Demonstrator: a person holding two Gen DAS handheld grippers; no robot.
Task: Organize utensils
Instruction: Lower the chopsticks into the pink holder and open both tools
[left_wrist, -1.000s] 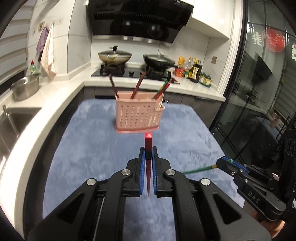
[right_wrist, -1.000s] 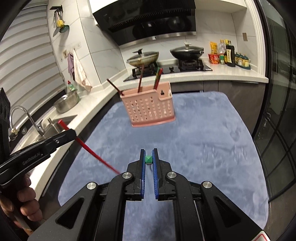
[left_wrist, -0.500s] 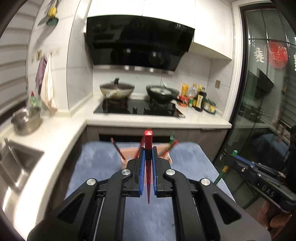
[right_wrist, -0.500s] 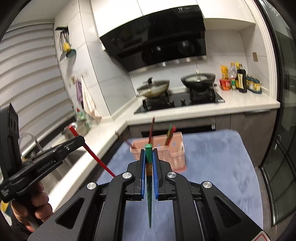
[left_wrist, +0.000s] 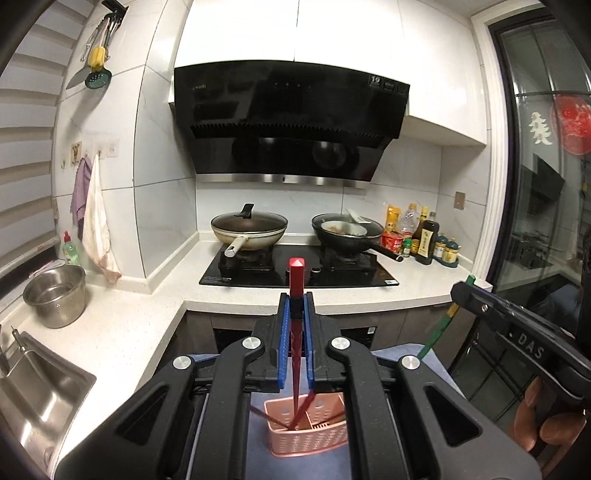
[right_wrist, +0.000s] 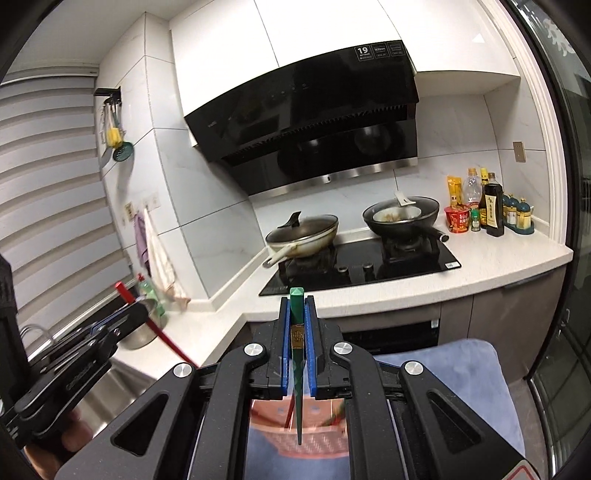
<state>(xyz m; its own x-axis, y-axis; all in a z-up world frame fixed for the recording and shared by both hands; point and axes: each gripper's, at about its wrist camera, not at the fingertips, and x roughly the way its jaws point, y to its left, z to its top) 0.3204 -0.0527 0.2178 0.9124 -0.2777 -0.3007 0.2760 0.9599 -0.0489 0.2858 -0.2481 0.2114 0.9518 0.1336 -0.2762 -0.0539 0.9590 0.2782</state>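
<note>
Holding a red chopstick (left_wrist: 296, 295) clamped upright in left gripper (left_wrist: 296, 306), green chopstick (right_wrist: 296, 332) clamped in right gripper (right_wrist: 296, 314); pink holder (left_wrist: 306, 435) sits directly below both tips, tips pointing down.

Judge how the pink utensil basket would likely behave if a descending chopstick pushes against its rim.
The pink basket looks like thin perforated plastic, so probably light and easily nudged. Standing tall on the soft blue mat with leaning chopsticks inside, it might tip or slide.
</note>
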